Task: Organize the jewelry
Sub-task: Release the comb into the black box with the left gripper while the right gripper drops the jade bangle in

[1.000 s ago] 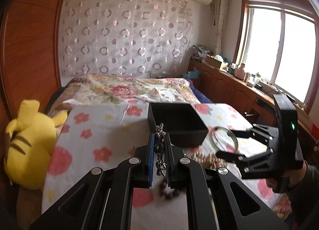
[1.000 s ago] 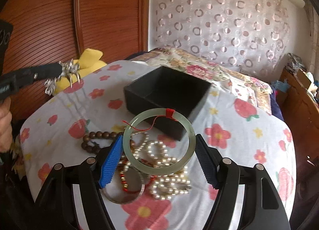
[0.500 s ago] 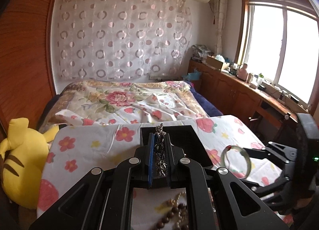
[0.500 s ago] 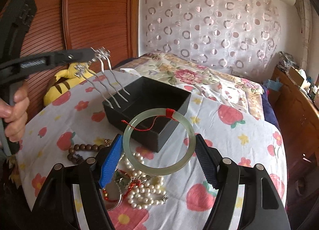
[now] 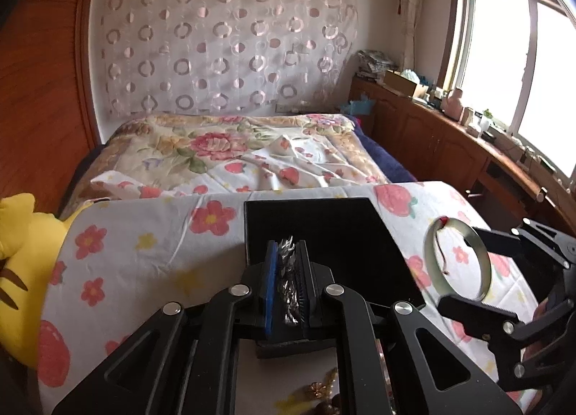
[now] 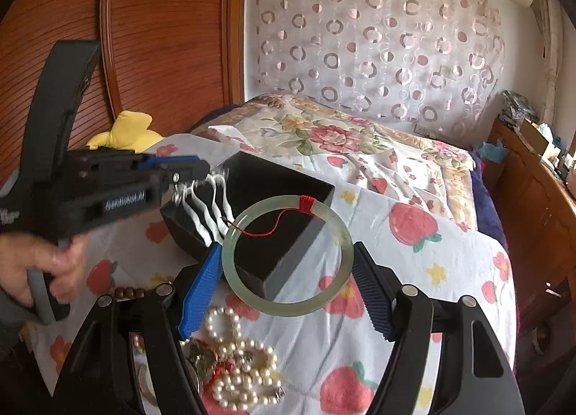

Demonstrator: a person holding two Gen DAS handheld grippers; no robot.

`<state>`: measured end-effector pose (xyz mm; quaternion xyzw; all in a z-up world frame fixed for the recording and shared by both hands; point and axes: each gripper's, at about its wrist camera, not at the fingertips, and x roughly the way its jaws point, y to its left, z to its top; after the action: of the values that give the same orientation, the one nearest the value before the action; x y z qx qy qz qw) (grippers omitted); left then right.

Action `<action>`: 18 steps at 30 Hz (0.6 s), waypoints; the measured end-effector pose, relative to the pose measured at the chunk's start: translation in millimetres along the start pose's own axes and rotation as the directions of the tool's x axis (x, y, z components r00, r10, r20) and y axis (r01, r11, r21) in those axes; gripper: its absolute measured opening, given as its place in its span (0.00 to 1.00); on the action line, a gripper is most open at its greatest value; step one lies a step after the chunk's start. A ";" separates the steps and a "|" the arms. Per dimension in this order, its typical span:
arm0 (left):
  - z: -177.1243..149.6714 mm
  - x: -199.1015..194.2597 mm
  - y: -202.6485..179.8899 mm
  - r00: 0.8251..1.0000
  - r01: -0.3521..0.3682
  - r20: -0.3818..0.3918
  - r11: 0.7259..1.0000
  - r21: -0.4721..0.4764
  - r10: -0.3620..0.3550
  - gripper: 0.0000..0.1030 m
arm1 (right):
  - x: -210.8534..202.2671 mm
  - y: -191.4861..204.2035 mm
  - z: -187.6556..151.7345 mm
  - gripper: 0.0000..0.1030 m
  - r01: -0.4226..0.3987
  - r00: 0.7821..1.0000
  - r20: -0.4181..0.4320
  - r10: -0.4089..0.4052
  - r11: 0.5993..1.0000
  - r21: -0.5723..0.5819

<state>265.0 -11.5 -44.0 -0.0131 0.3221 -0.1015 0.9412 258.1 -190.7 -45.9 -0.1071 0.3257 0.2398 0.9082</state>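
Jewelry lies on a surface covered with a white cloth (image 6: 403,271) printed with red strawberries and flowers; whether it is a tabletop or part of the bed I cannot tell. On this cloth stands an open black box (image 6: 288,199), and its inside looks dark.

The left tongs (image 5: 287,283) are over the near edge of the box. Between the blue pad and the black pad sits a silver chain piece (image 5: 288,285), and in the right wrist view its strands (image 6: 205,206) hang down in blurred white lines over the near left corner of the box. The jaws of the left tongs have just been opening a little, with the silver piece between them; if the pads press on it at this moment, I cannot tell. A hand (image 6: 39,271) holds the handle of these tongs at the left side.

The right tongs (image 6: 288,282) are spread wide and pinch a pale green bangle (image 6: 288,256) at its two sides. The bangle has a red thread (image 6: 284,220) wound at its top. It is held in the air just beside the right side of the box.

Near the right tongs, on the cloth, lie a white pearl string (image 6: 241,368), brown wooden beads (image 6: 126,294) and a small gold-coloured ornament (image 6: 205,357), all in one heap in front of the box.
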 end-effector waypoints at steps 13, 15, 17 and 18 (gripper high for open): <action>-25.1 -51.1 25.3 0.995 -0.056 0.084 0.998 0.023 0.054 0.64 | 47.3 15.4 17.2 0.72 -0.046 0.998 -0.052 0.045 0.999 -0.010; -32.5 -58.0 30.5 0.993 -0.074 0.098 0.997 0.022 0.072 0.73 | 52.2 20.2 18.7 0.72 -0.044 0.997 -0.061 0.043 0.999 -0.021; -39.8 -63.4 36.4 0.991 -0.083 0.103 0.996 0.019 0.080 0.80 | 57.5 25.1 20.2 0.72 -0.046 0.997 -0.071 0.044 0.999 -0.029; -43.7 -65.8 39.8 0.991 -0.085 0.103 0.996 0.013 0.083 0.83 | 59.4 27.4 20.3 0.72 -0.048 0.996 -0.075 0.045 0.998 -0.031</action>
<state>194.8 42.3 -42.5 0.0033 0.2729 -0.0637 0.9599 295.2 -138.2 -69.6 -0.1233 0.3578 0.2621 0.8877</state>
